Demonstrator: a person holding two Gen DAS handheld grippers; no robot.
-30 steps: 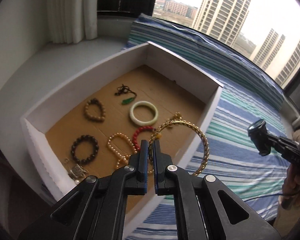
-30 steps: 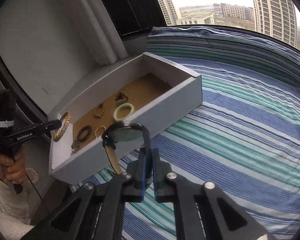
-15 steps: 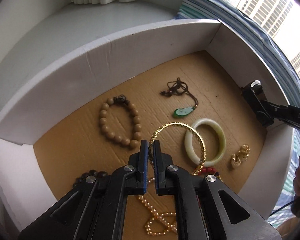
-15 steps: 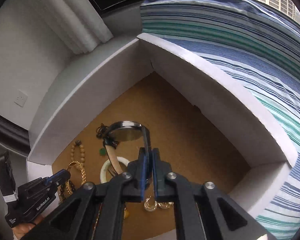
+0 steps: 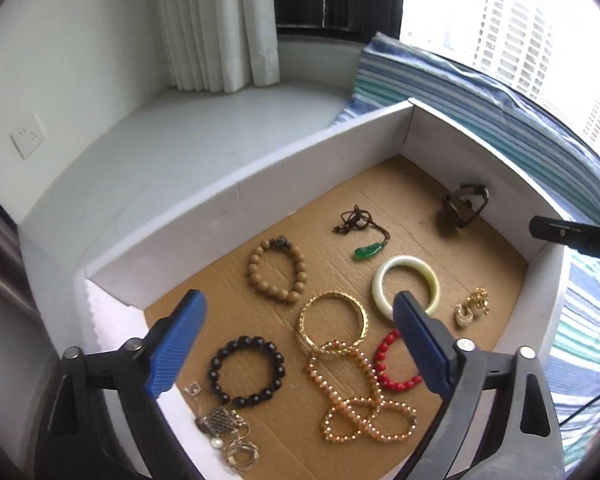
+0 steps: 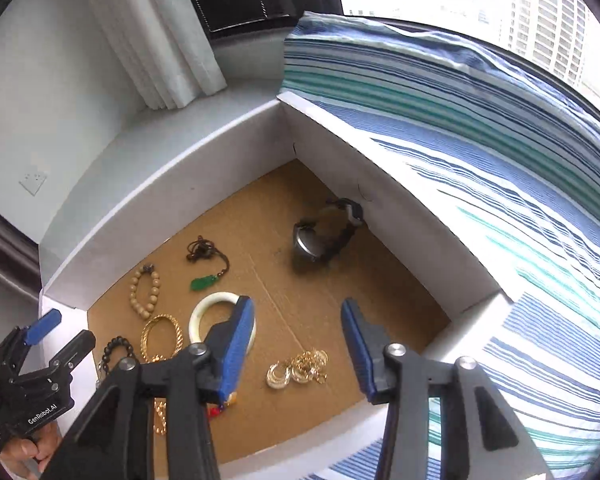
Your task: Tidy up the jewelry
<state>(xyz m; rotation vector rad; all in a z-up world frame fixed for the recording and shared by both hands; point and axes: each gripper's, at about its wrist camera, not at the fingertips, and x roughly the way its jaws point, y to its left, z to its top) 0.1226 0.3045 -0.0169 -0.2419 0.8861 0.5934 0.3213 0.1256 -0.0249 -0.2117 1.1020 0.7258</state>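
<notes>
A white box (image 5: 228,204) with a brown cardboard floor holds the jewelry. My left gripper (image 5: 300,344) is open and empty above it; the gold bangle (image 5: 333,321) lies flat on the floor between its fingers. My right gripper (image 6: 298,344) is open and empty; the dark watch (image 6: 320,236) lies on its side in the box's far corner, also in the left wrist view (image 5: 462,208). Also inside lie a white jade bangle (image 5: 405,290), a green pendant (image 5: 368,251), tan (image 5: 276,276), black (image 5: 246,376) and red (image 5: 392,364) bead bracelets, and a pearl necklace (image 5: 360,400).
Gold earrings (image 6: 298,368) lie near the box's right wall. A small metal pile (image 5: 224,432) sits at the front-left corner. The box rests on a blue and green striped cloth (image 6: 500,168). A white ledge (image 5: 180,128), curtain (image 5: 216,20) and wall socket (image 5: 28,140) lie behind.
Both grippers have opened and pulled back. The gold bangle left the left gripper and lies on the box floor; the watch left the right gripper and lies in the far corner.
</notes>
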